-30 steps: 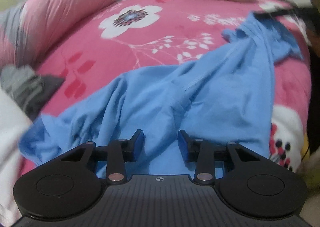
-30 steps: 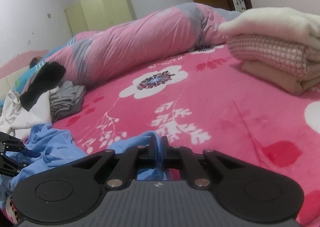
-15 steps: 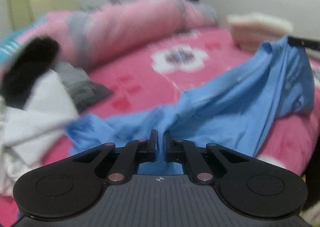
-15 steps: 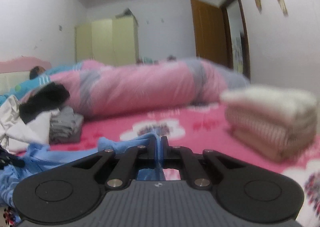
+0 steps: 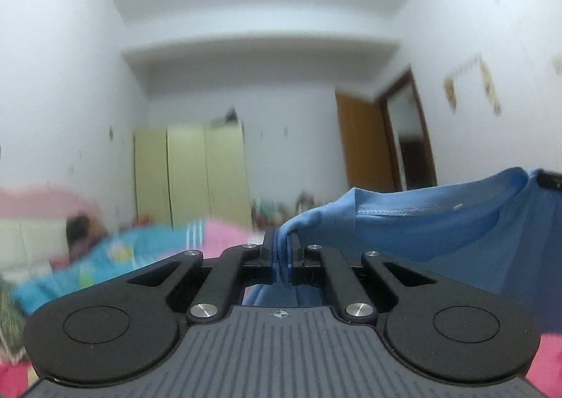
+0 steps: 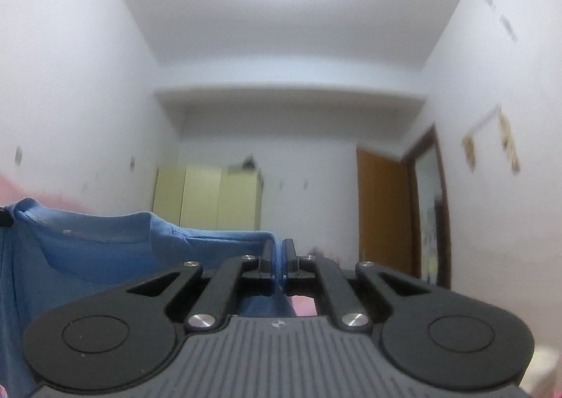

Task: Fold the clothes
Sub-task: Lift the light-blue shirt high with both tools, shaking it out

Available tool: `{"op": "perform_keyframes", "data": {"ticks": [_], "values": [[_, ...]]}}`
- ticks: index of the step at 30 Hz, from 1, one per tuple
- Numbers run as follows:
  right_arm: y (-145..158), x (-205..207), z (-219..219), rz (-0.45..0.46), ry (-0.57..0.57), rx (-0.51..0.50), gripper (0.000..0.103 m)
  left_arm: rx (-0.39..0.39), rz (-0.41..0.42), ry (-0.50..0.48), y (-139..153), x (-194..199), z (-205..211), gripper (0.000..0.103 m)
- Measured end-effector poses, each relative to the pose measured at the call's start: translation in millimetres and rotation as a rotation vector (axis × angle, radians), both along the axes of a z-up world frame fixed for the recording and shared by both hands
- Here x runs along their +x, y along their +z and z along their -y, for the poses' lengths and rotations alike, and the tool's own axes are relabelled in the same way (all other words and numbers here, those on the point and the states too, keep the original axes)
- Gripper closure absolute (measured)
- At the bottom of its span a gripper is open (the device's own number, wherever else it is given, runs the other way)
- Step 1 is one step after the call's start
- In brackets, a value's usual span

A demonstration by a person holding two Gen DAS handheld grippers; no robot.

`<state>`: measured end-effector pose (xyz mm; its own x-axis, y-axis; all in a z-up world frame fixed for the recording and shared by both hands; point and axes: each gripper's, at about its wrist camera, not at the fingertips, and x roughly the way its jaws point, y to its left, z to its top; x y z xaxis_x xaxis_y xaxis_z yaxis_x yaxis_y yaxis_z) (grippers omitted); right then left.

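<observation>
A blue T-shirt [image 5: 421,226] hangs in the air between the two tools, its ribbed neckline [image 5: 432,206] sagging in the span: the left hand-held gripper [image 5: 281,250] is clamped on a bunched fold at one shoulder, and the right hand-held gripper [image 6: 277,261] is pinched tight on the cloth at the other. Beyond it stand a yellow-green wardrobe [image 6: 207,198] and a brown door [image 6: 383,212]. The fabric appears light, soft and limp, so it will likely drape and crumple rather than hold a crease; holds at the shoulder seams either side of the collar should let it hang flat for folding.
</observation>
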<state>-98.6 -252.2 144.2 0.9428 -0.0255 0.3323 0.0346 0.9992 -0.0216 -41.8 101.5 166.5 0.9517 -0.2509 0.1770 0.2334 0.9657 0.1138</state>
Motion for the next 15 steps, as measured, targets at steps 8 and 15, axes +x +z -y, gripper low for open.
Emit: {"op": "perform_keyframes", "data": {"ticks": [8,15], "values": [[69,-66,13,0.258,-0.057,-0.008,0.1,-0.012,0.185,-0.068,63,-43,12,0.1],[80,-91,27,0.334,-0.128,-0.033,0.1,0.033,0.231,-0.11,69,-51,32,0.1]]}}
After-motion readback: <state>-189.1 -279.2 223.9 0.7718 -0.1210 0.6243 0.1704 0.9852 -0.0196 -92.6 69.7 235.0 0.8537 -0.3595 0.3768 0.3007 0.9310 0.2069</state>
